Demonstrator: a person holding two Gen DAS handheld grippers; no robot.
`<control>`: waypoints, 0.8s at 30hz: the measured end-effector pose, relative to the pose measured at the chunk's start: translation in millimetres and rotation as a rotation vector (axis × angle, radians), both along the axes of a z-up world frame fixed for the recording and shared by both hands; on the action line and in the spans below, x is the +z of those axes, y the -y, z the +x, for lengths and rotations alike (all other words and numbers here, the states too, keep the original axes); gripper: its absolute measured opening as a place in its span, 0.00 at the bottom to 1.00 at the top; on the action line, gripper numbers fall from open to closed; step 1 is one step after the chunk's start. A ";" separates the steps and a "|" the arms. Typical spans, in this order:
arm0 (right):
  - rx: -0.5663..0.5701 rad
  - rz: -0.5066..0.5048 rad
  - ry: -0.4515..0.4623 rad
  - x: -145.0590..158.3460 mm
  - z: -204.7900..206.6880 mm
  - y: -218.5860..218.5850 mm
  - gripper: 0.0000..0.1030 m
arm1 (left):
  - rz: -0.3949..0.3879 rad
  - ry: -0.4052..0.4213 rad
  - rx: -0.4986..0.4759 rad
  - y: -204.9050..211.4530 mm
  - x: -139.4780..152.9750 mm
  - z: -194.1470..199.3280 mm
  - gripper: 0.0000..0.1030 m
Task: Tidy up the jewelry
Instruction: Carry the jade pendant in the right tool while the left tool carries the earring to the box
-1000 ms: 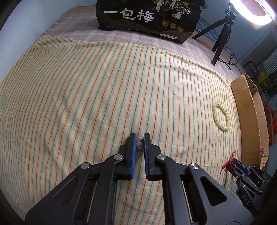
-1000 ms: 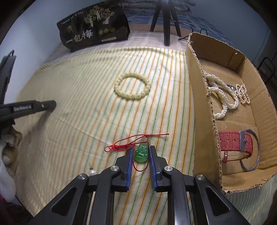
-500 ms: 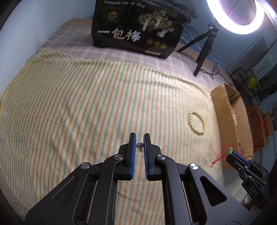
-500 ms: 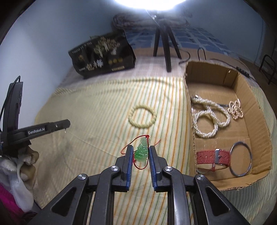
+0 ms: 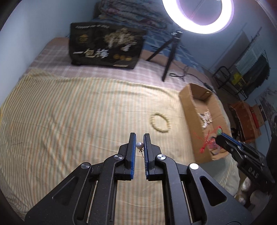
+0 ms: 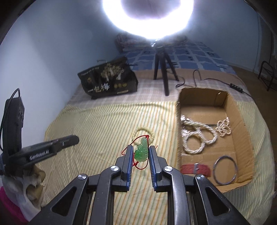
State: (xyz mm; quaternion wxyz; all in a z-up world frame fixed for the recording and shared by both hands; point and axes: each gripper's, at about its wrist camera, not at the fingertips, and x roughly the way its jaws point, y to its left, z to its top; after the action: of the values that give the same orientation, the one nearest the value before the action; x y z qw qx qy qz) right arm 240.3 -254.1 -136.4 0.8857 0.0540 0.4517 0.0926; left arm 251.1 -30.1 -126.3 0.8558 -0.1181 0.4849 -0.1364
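Note:
My left gripper (image 5: 139, 138) is shut on a small pearl earring (image 5: 139, 145), held high above the striped cloth (image 5: 69, 112). My right gripper (image 6: 141, 150) is shut on a green jade pendant (image 6: 142, 152) with a red cord, also lifted; it shows in the left wrist view (image 5: 220, 136) beside the cardboard box (image 5: 188, 107). A cream bead bracelet (image 5: 160, 123) lies on the cloth left of the box. In the right wrist view the box (image 6: 242, 138) holds pearl necklaces (image 6: 197, 136), a red strap (image 6: 195, 169) and a metal bangle (image 6: 225, 169).
A black printed bag (image 5: 105, 46) stands at the back of the bed. A ring light (image 5: 200, 15) on a black tripod (image 5: 168, 55) stands behind the box. Its cable (image 6: 216, 80) runs past the box. Chairs and shelves stand at the far right.
Both grippers have risen well above the cloth with their jewelry. The right gripper with the pendant has moved towards the box. The views now take in more of the room.

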 end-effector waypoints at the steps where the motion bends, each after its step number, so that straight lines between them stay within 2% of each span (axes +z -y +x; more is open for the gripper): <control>1: -0.009 0.007 0.003 2.3 0.3 5.0 0.16 | -0.004 0.004 -0.009 4.6 2.0 -1.0 0.06; 12: -0.102 0.027 0.028 18.5 3.4 59.1 0.16 | -0.037 0.042 -0.132 66.5 19.1 -11.2 0.06; 24: -0.185 0.014 0.019 16.6 11.1 109.3 0.16 | -0.055 0.048 -0.211 126.6 19.7 -4.6 0.06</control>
State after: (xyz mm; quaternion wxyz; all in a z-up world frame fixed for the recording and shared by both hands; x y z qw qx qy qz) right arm 251.3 -363.4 -119.8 0.8942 0.1010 0.4358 0.0141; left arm 246.5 -156.7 -106.6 0.8445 -0.0865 0.4700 -0.2417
